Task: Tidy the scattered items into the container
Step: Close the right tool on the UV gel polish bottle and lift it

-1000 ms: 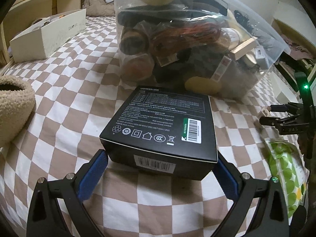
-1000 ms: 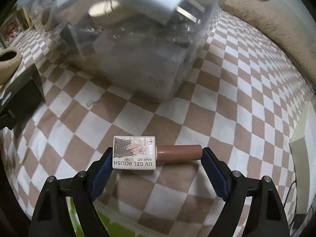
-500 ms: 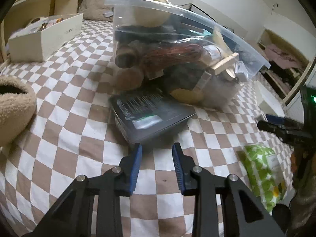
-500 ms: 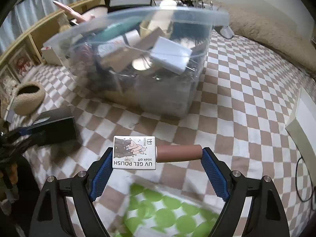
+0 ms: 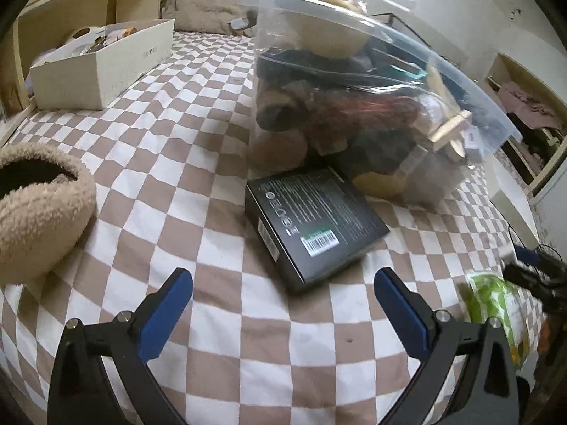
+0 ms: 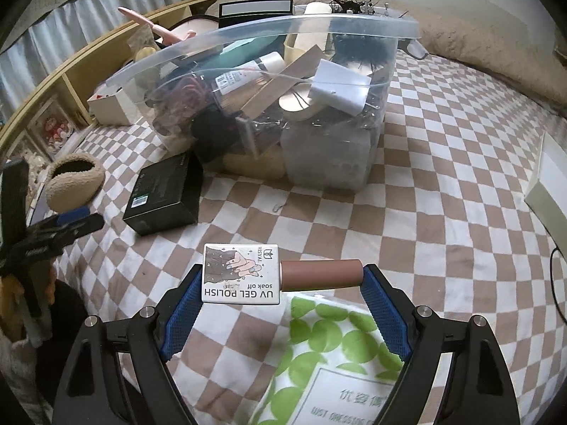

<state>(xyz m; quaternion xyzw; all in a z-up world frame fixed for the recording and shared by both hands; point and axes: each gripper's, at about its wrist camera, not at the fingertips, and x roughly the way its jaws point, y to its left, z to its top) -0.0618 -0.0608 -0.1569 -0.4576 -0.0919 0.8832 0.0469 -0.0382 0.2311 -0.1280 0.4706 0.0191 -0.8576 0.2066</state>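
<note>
A clear plastic container (image 5: 372, 81) heaped with items stands on the checkered bedspread; it also shows in the right wrist view (image 6: 283, 106). A black box (image 5: 315, 219) lies flat against its base, also in the right wrist view (image 6: 163, 194). My left gripper (image 5: 283, 297) is open and empty, just short of the box. My right gripper (image 6: 281, 279) is shut on a UV gel polish bottle (image 6: 280, 278), white label left, brown cap right, held above a green-dotted white packet (image 6: 340, 354). The packet also shows in the left wrist view (image 5: 496, 315).
A fluffy beige bowl (image 5: 35, 209) sits at the left. A white open box (image 5: 102, 60) of small things stands at the far left by a wooden shelf. A white box (image 6: 547, 191) lies at the right bed edge. A beige pillow (image 6: 496, 46) lies behind.
My left gripper let go of the black box, pulled back, shut, then opened wide. My right gripper lifted and drew back from the container with the polish bottle held.
</note>
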